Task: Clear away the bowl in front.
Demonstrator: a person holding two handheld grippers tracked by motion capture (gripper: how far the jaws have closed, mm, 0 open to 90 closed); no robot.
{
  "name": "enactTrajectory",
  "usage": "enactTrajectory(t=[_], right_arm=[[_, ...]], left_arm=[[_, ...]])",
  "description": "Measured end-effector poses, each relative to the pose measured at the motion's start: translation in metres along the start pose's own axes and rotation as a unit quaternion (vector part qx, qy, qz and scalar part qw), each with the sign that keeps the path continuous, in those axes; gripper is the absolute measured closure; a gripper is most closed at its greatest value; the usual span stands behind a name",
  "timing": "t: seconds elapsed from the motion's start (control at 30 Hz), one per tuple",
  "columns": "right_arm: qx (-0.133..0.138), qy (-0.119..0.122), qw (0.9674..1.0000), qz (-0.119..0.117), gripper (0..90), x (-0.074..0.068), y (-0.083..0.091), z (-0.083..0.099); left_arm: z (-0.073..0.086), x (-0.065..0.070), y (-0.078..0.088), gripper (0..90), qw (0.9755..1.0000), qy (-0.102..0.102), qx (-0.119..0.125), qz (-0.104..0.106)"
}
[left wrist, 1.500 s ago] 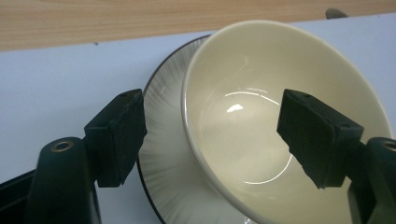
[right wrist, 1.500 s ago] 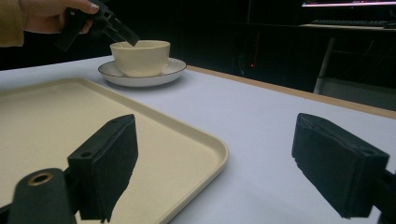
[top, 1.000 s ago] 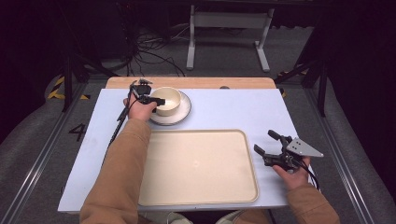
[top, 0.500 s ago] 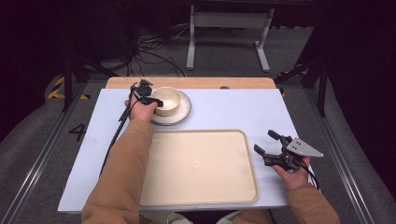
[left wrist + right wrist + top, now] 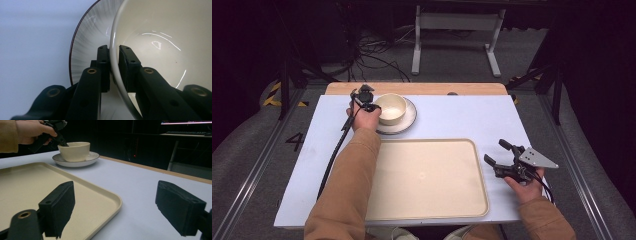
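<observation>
Table (image 5: pixel 452 117) w/ tray (image 5: pixel 427 177): left claw (image 5: pixel 113 53) pinching bowl (image 5: pixel 391 107) rim on saucer (image 5: pixel 408 122), right claw (image 5: pixel 115 207) wide apart.

A: Lighting? Overhead and even. The counter (image 5: pixel 452 117) is bright, and everything beyond its far edge drops to near black.

B: Glare?

A: Curved streaks inside the bowl (image 5: pixel 160 37) in the left gripper view. Soft shadow under the plate (image 5: pixel 75 161).

B: Focus?

A: Right tool (image 5: pixel 122 207) is slightly soft up close, with the bowl behind it sharp. High view is low-res and a bit grainy.
</observation>
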State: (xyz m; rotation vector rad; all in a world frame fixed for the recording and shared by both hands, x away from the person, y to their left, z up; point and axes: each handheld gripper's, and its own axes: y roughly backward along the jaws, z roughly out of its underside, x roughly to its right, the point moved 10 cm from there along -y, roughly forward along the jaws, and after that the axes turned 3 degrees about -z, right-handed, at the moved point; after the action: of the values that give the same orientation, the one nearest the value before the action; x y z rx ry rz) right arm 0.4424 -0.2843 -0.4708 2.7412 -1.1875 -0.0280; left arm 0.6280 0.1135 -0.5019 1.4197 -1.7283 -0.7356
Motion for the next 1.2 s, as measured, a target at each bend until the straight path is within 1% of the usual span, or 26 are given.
enactTrajectory(t=[0.07, 0.17, 0.2, 0.27, 0.3, 0.4, 0.53, 0.6, 0.63, 0.67, 0.7, 0.8, 0.87, 0.9, 0.97, 1.0, 1.03, 1.07, 1.17, 1.2], right_arm=[[0.0, 0.0, 1.0, 0.0, 16.3, 0.0, 0.0, 0.0], [0.001, -0.001, 1.0, 0.0, 16.3, 0.0, 0.0, 0.0], [0.0, -0.001, 1.0, 0.0, 16.3, 0.0, 0.0, 0.0], [0.001, -0.001, 1.0, 0.001, 16.3, 0.0, 0.0, 0.0], [0.001, -0.002, 1.0, 0.0, 16.2, 0.0, 0.0, 0.0], [0.001, -0.002, 1.0, 0.0, 16.3, 0.0, 0.0, 0.0], [0.001, -0.002, 1.0, 0.0, 16.4, 0.0, 0.0, 0.0], [0.001, -0.002, 1.0, 0.0, 16.4, 0.0, 0.0, 0.0], [0.001, -0.002, 1.0, 0.0, 16.5, 0.0, 0.0, 0.0], [0.001, -0.002, 1.0, 0.0, 16.5, 0.0, 0.0, 0.0], [0.001, -0.002, 1.0, 0.0, 16.6, 0.0, 0.0, 0.0], [0.001, -0.002, 1.0, 0.0, 16.6, 0.0, 0.0, 0.0], [0.0, -0.002, 1.0, 0.0, 16.6, 0.0, 0.0, 0.0], [0.0, -0.002, 1.0, 0.0, 16.6, 0.0, 0.0, 0.0], [0.0, -0.002, 1.0, 0.0, 16.6, 0.0, 0.0, 0.0], [0.0, -0.002, 1.0, 0.0, 16.6, 0.0, 0.0, 0.0], [0.0, -0.002, 1.0, 0.001, 16.6, 0.0, 0.0, 0.0], [0.0, -0.002, 1.0, 0.001, 16.6, 0.0, 0.0, 0.0], [0.0, -0.001, 1.0, 0.001, 16.5, 0.0, 0.0, 0.0], [0.0, -0.002, 1.0, 0.001, 16.5, 0.0, 0.0, 0.0]], left_arm=[[-0.001, 0.001, 0.0, 81.3, 1.0, 0.002, 0.006, 0.003], [-0.001, 0.001, 0.0, 82.1, 1.0, 0.005, 0.007, 0.003], [-0.002, 0.002, 0.0, 82.1, 0.9999, 0.01, 0.01, 0.004], [-0.001, 0.001, 0.001, 82.5, 0.9998, 0.015, 0.01, 0.002], [-0.001, 0.002, 0.001, 82.6, 0.9997, 0.019, 0.013, 0.005], [-0.002, 0.003, 0.003, 82.9, 0.9996, 0.017, 0.016, 0.014], [-0.004, 0.006, 0.008, 83.1, 0.9995, 0.019, 0.021, 0.018], [-0.006, 0.007, 0.011, 82.9, 0.9995, 0.004, 0.024, 0.019], [-0.006, 0.007, 0.013, 82.9, 0.9996, 0.001, 0.022, 0.015], [-0.006, 0.006, 0.015, 82.9, 0.9998, -0.006, 0.019, 0.007], [-0.006, 0.007, 0.016, 82.8, 0.9997, -0.001, 0.021, 0.012], [-0.008, 0.008, 0.021, 82.9, 0.9994, 0.001, 0.023, 0.026], [-0.009, 0.01, 0.026, 82.9, 0.9993, -0.005, 0.025, 0.027], [-0.01, 0.01, 0.029, 82.9, 0.9993, -0.014, 0.024, 0.025], [-0.011, 0.013, 0.034, 82.8, 0.999, -0.012, 0.026, 0.033], [-0.012, 0.013, 0.036, 82.9, 0.9989, -0.019, 0.025, 0.034], [-0.012, 0.013, 0.036, 82.8, 0.9989, -0.019, 0.025, 0.034], [-0.012, 0.014, 0.041, 82.8, 0.9988, -0.022, 0.027, 0.035], [-0.013, 0.015, 0.047, 82.8, 0.9986, -0.023, 0.03, 0.038], [-0.014, 0.014, 0.049, 82.8, 0.9984, -0.029, 0.03, 0.039]])
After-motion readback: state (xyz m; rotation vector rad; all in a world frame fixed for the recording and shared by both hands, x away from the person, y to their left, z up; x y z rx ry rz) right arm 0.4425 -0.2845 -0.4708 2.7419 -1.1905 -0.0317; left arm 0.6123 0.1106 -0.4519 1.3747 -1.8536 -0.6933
